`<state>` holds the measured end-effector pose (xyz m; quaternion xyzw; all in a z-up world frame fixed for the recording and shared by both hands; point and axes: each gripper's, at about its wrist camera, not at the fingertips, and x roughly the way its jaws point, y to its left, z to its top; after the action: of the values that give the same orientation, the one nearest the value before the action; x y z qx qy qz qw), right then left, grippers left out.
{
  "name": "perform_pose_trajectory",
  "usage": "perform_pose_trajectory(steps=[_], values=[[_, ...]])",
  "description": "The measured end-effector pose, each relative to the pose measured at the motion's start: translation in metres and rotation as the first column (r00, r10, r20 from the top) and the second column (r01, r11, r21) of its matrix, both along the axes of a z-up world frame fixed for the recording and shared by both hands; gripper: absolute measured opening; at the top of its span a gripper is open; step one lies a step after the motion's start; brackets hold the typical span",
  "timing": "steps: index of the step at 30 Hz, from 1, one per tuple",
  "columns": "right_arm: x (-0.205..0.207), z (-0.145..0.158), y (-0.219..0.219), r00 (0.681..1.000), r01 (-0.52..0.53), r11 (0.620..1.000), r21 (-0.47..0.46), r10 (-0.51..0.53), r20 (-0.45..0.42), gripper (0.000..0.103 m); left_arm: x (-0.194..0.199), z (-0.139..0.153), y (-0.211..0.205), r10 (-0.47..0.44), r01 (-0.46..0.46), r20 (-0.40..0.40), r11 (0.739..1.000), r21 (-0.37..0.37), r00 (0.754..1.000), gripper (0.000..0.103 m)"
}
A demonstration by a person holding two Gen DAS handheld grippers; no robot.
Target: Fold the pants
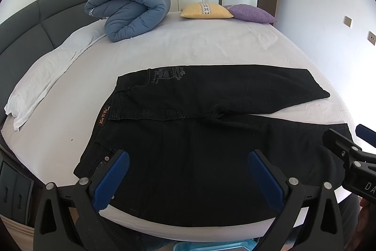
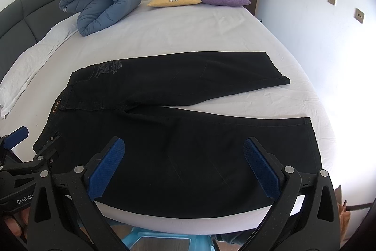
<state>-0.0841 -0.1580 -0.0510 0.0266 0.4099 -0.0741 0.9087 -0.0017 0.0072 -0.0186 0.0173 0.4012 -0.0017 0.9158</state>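
Observation:
Black pants [image 1: 188,114] lie flat on the bed, waistband to the left, two legs spread apart toward the right. They also show in the right wrist view [image 2: 178,109]. My left gripper [image 1: 189,158] is open and empty, hovering over the near leg close to the waistband. My right gripper [image 2: 184,145] is open and empty above the near leg, further toward its hem [image 2: 310,133]. Each gripper appears at the edge of the other's view.
The white bed sheet [image 1: 199,46] extends behind the pants. A rolled blue duvet [image 1: 131,11], a yellow cushion [image 1: 205,11] and a purple cushion [image 1: 252,13] sit at the far side. White pillows [image 1: 44,81] lie along the grey headboard [image 1: 28,27] on the left.

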Motion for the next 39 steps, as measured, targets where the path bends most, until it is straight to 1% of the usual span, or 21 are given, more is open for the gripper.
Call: perform_pose_trajectory(steps=[39], values=[[-0.0008, -0.0045, 0.0079, 1.0, -0.007, 1.0, 0.0, 0.007, 0.001, 0.103, -0.0046, 0.0017, 0.0018, -0.001, 0.001, -0.005, 1.0, 0.004, 1.0, 0.103]])
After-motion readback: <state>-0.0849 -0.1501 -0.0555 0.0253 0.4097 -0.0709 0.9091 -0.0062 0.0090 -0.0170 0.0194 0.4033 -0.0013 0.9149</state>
